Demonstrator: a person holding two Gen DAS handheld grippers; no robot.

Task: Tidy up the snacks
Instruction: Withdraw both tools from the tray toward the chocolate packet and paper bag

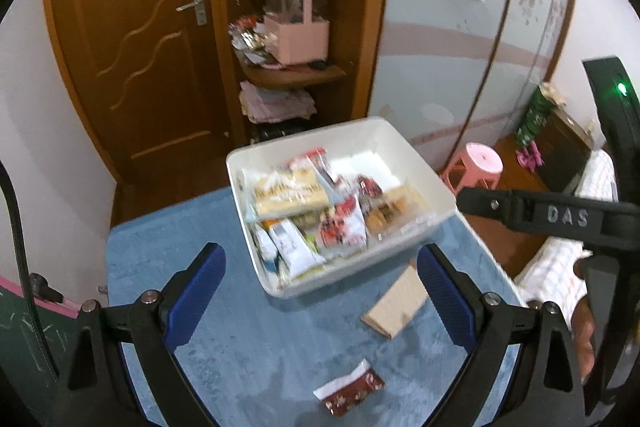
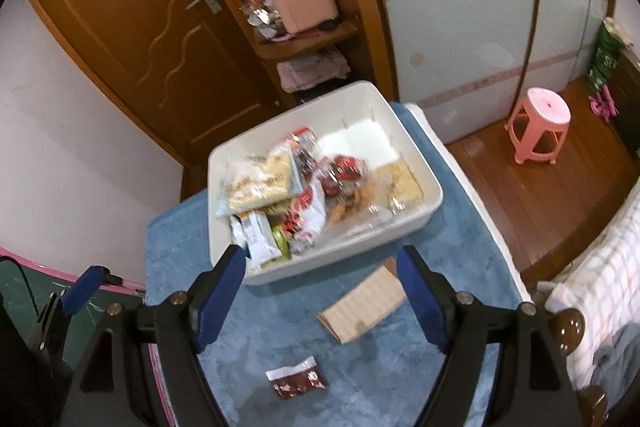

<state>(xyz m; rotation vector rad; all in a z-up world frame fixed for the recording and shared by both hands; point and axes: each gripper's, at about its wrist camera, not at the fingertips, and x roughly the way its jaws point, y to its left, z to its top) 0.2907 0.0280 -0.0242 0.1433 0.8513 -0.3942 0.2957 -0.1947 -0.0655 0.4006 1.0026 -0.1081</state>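
here, both hand-held grippers hang over a blue-covered table (image 1: pixel 224 339) with nothing between their blue pads. the left hand-held gripper (image 1: pixel 320 291) is spread wide, and so is the right hand-held gripper (image 2: pixel 322 293), seen low in the right wrist view. in the middle of both frames sits a white bin (image 1: pixel 400 135), already holding a jumble of wrapped snacks (image 1: pixel 308 215), its upper right corner bare. two things lie loose on the cloth below it: a tan paper packet (image 1: pixel 396 303), just beside the bin's near wall, and a small dark red snack packet (image 1: pixel 350 393) further toward the bottom of the frame, well apart from the bin. judging by the task, these two are what is left to go in. the red packet looks light, thin and crinkly, likely slick film; it lies flat on soft pile, so the pads would probably need to press down a little and pinch it across its short width, near the middle, not at a sealed end, which may slip. the tan packet looks flat and somewhat stiffer, and its long edges seem the better hold. both should need only a gentle squeeze, since whatever is inside may crush.
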